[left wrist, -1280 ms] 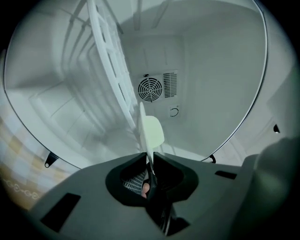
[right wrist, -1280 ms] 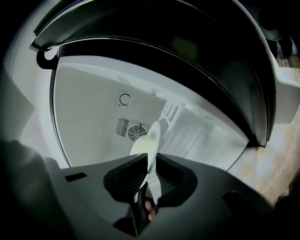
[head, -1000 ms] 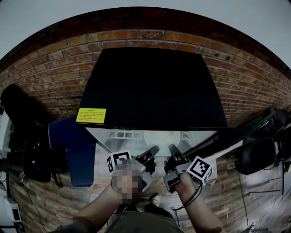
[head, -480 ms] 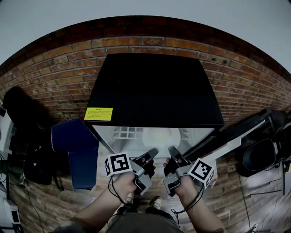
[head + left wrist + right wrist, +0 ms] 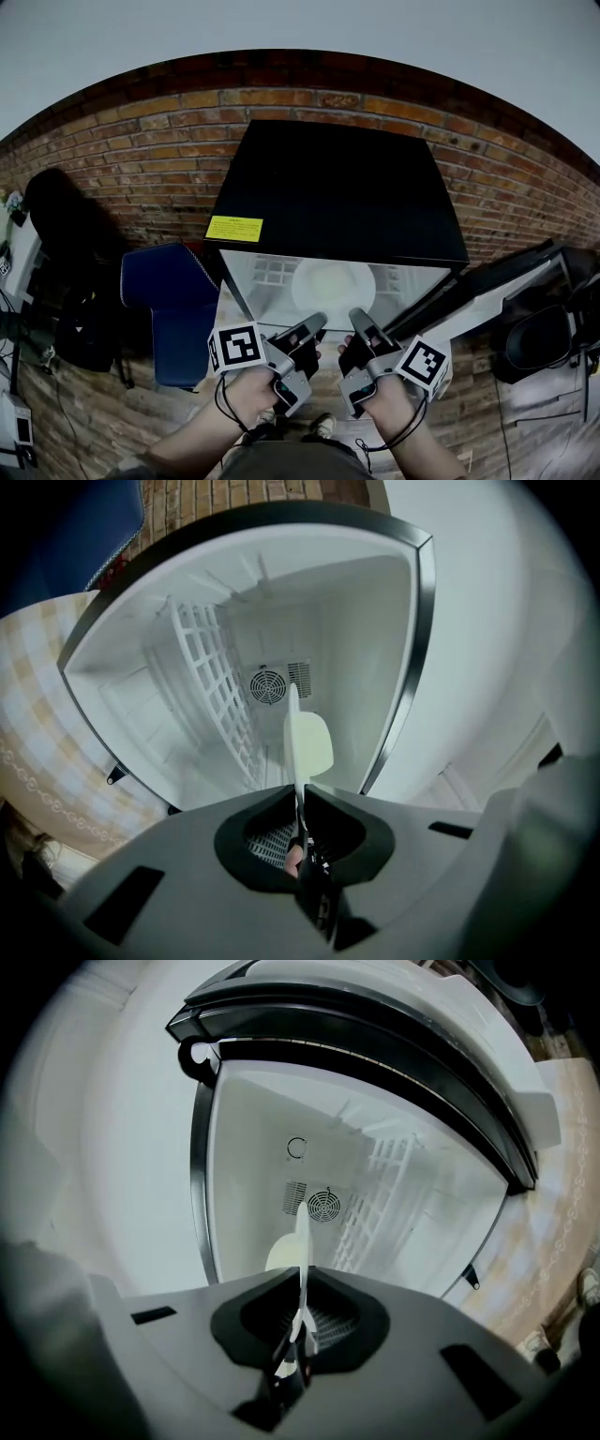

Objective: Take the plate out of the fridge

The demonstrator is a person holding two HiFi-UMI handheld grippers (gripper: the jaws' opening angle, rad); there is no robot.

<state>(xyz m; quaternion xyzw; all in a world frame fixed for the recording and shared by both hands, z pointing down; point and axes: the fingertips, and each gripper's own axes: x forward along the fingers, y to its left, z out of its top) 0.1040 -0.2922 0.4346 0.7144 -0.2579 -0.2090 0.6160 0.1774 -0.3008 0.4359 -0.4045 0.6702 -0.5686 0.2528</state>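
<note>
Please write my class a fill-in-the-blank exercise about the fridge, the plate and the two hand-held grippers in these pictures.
1. The white plate lies ___ the black fridge.
2. The fridge's door stands ___.
3. The jaws of the left hand-held gripper and the right hand-held gripper are ___, holding nothing.
4. The sticker on the fridge's top is ___ in colour.

Missing words: inside; open; shut; yellow.

colours | black boxy fridge [image 5: 328, 187], white inside | small yellow sticker [image 5: 234, 228] | round white plate [image 5: 333, 281] | red-brown brick wall [image 5: 141, 159], pale lines | dark blue padded thing [image 5: 164, 291] | grey left gripper [image 5: 317, 322], grey right gripper [image 5: 356, 319]: black-and-white square marks
</note>
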